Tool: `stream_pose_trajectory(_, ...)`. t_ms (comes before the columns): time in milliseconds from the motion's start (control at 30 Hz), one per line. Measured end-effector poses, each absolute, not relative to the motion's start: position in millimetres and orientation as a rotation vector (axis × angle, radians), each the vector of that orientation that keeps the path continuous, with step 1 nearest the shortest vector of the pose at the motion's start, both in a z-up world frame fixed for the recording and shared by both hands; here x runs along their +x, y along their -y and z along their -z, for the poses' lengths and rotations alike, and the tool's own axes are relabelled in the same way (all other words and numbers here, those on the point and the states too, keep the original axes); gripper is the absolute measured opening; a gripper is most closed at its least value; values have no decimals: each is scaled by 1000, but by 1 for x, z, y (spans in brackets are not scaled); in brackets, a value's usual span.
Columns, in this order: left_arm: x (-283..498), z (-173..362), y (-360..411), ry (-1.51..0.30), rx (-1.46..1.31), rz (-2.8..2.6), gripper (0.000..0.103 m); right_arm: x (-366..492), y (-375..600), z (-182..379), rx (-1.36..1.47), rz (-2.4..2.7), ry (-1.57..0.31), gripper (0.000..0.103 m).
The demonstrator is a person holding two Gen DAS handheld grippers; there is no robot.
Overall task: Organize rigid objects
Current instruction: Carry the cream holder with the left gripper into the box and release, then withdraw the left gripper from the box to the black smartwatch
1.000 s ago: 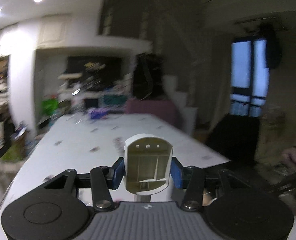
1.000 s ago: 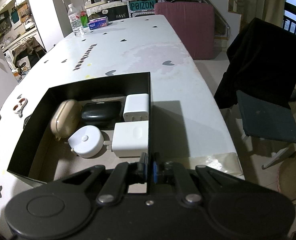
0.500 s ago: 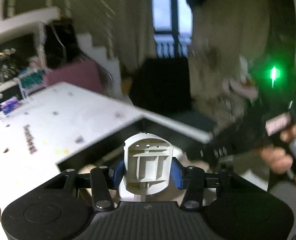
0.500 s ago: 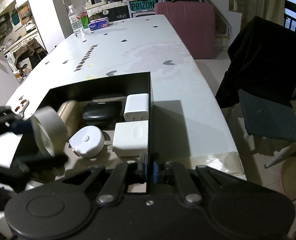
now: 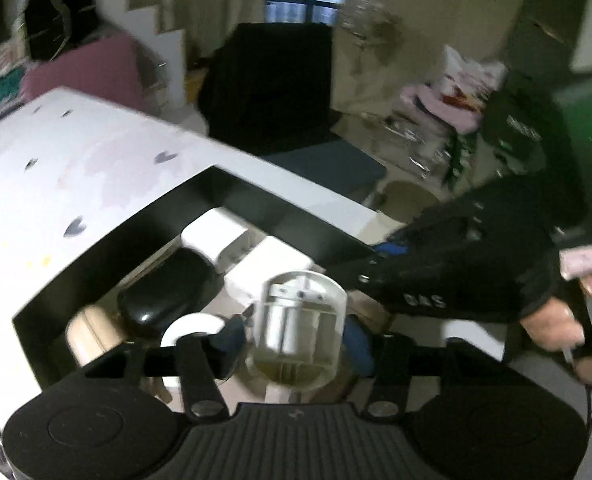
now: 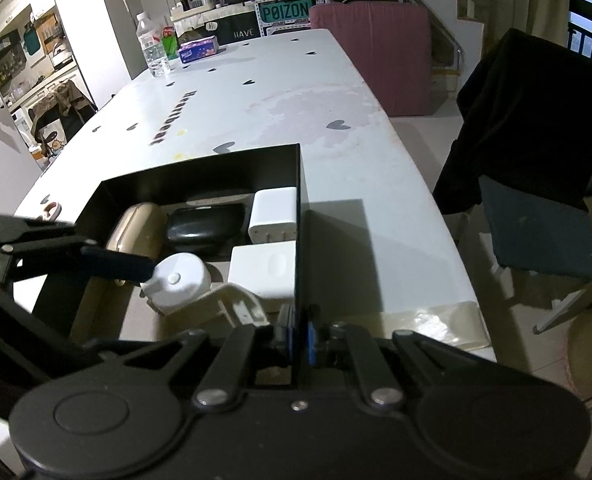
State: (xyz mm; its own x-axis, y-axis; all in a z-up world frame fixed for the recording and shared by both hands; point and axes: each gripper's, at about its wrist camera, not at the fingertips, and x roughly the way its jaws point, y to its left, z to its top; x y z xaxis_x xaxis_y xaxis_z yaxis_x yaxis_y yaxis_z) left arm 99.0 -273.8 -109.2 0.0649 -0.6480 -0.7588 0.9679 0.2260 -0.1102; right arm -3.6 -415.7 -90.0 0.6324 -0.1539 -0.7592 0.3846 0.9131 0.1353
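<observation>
The long white surface (image 6: 280, 92), printed with small dark hearts, filled most of the right wrist view, with a black-draped chair (image 6: 535, 140) standing off its right edge. Near the surface's close end sat an open black box (image 6: 200, 164). The right hand-held gripper (image 6: 299, 338) was clamped narrow on the box's right wall, its blue pads pinching the thin black edge.

Inside the box, against that right wall, lay a larger white charger (image 6: 264, 272) and, beyond it, a smaller white charger (image 6: 274, 216) with its prongs facing the near side. Left of the smaller one rested a black case (image 6: 206, 226), and left of that a beige case (image 6: 136, 228). A round white puck (image 6: 182, 280) lay in front of the cases.

The left hand-held gripper (image 5: 294, 340) reached into the box from the left, its jaws opening. Between them was the white plug adapter (image 5: 299, 320), low over the box's near part and just beside the puck; the blue pads stood a little clear of its sides in the blurred left wrist view.

At the surface's far end stood a water bottle (image 6: 152, 48) and a tissue pack (image 6: 198, 49).
</observation>
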Motion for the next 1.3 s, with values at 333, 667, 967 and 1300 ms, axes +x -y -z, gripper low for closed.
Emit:
stream_pose_trajectory(333,120,104,253,-882,335,1170,85,-4,417,90,302,312,-832,8)
stream_pose_trajectory(667,108,94,247,-892,357,1123,85,-4,417,90,303,311,-832,8)
stream_pose_trajectory(967,83,78,234,-879,342,1138,87,-4,417,90,302,311,-832,8)
stream_pose_trajectory(1300,73,69,206,-856,336,1049,103,-4,417,90,303,312,-832,8)
